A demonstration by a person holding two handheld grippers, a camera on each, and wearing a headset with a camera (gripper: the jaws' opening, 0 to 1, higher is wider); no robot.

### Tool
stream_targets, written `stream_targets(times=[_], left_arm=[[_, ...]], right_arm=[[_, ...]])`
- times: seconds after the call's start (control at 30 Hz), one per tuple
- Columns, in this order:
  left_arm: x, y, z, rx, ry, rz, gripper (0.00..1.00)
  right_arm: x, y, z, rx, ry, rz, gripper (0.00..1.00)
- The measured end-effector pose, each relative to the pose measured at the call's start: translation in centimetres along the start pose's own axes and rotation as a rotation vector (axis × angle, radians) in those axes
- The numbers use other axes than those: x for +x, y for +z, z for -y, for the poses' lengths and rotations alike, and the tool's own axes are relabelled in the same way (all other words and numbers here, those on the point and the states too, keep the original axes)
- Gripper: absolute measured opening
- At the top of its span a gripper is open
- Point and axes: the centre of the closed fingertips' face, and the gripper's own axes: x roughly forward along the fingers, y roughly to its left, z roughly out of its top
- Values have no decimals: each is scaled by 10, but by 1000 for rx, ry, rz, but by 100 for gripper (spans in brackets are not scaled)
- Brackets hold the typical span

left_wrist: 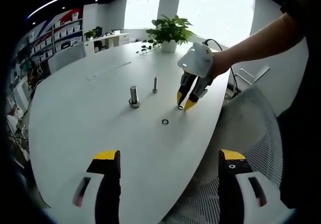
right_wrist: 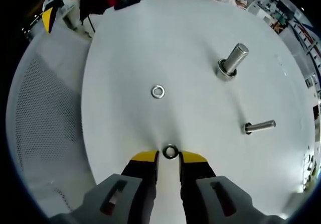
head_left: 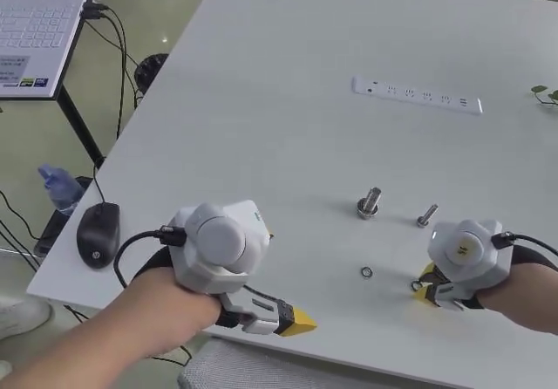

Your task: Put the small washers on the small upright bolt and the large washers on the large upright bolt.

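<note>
The large upright bolt (head_left: 369, 202) (left_wrist: 134, 95) (right_wrist: 231, 60) stands mid-table with a ring at its foot. The small upright bolt (head_left: 427, 215) (left_wrist: 155, 84) (right_wrist: 261, 126) stands just right of it. One loose washer (head_left: 366, 273) (left_wrist: 165, 121) (right_wrist: 158, 91) lies flat in front of the large bolt. A second washer (head_left: 417, 285) (right_wrist: 170, 151) lies on the table between the yellow tips of my right gripper (head_left: 425, 286) (left_wrist: 184, 103) (right_wrist: 169, 156), whose jaws are drawn in close around it. My left gripper (head_left: 296, 322) (left_wrist: 168, 156) hovers wide open at the near table edge, holding nothing.
A white power strip (head_left: 417, 95) lies far back on the table. A mouse (head_left: 98, 232) sits at the left edge, with a laptop (head_left: 35, 23) and a bottle (head_left: 59, 187) beyond it. A mesh chair (left_wrist: 251, 133) stands by the near edge.
</note>
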Motion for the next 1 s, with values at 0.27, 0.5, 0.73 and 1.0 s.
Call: stream_targets(times=[0.27, 0.5, 0.73, 1.0], left_arm=[[2, 0, 1, 0, -4, -3, 77], [3, 2, 2, -8, 3, 2, 76], [3, 0, 4, -19, 11, 3, 76], [0, 2, 3, -29, 34, 3, 75]], right_arm=[[2, 1, 1, -5, 2, -93, 15], [2, -1, 2, 0, 3, -105, 14], [1, -1, 1, -17, 2, -102, 13], [-1, -2, 2, 20, 17, -57, 12]])
